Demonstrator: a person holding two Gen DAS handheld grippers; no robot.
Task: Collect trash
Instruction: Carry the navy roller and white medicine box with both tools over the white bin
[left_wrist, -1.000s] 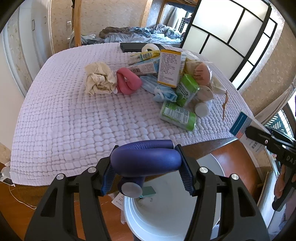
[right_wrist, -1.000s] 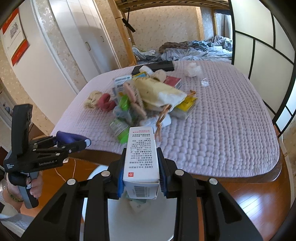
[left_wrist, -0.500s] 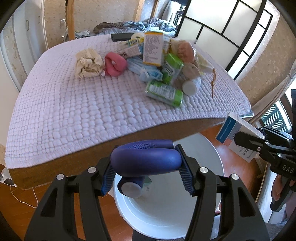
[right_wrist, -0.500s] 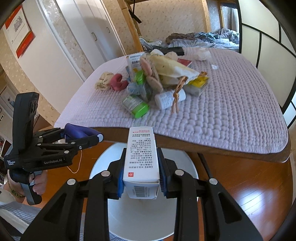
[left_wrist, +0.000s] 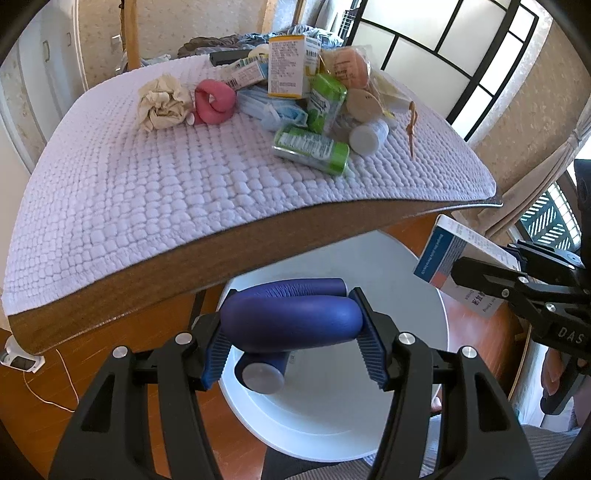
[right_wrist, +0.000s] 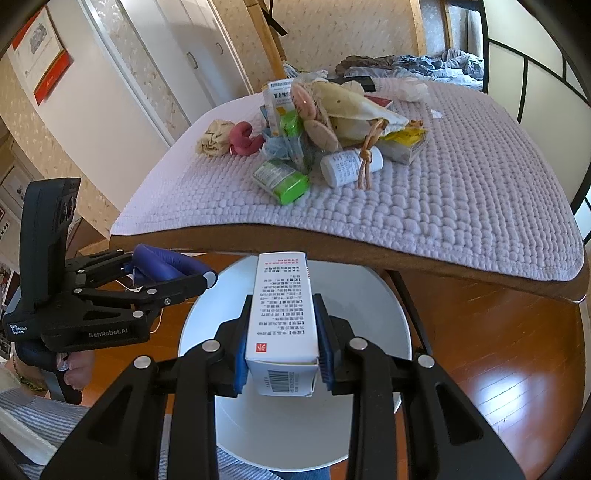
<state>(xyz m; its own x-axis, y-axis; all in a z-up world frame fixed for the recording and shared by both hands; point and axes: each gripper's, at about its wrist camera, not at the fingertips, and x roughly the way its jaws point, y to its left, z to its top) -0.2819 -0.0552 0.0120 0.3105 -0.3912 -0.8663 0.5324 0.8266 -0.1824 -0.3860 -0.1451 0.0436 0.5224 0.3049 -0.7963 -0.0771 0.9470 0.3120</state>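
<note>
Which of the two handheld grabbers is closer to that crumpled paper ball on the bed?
Left. The left gripper, gripping a purple roll, sits on the crumpled paper side; the right gripper, clamping a white box, is further across.

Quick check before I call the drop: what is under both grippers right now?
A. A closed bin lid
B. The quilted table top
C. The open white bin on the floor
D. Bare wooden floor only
C. The left gripper, shut on the purple curved piece, and the right gripper, shut on the white box, both hang over the open white bin, clear of the table edge.
</note>
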